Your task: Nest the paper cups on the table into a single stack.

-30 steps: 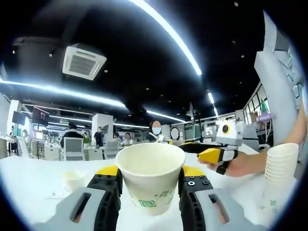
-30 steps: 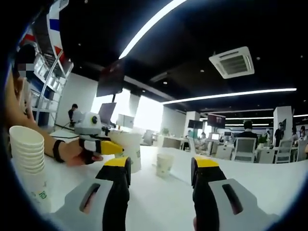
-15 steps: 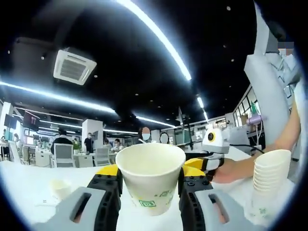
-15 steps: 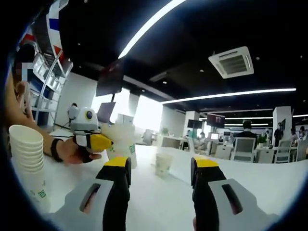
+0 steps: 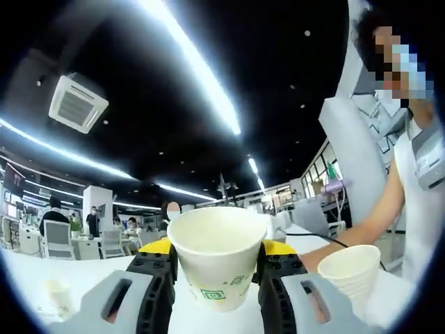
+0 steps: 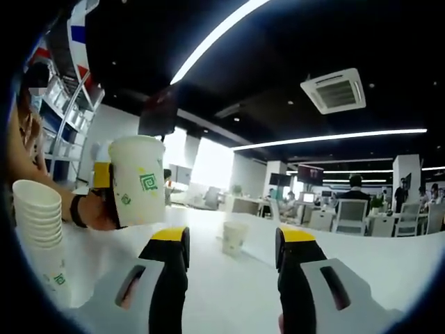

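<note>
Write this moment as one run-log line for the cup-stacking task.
left gripper: shut on paper cup, lifted | right gripper: open, empty | stack of cups: on table | loose cup: upright on table

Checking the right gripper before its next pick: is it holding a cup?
No, the right gripper is open with nothing between its jaws; the lone cup stands beyond.

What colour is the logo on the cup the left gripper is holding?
Green, on the white paper cup; clearest in the right gripper view.
</note>
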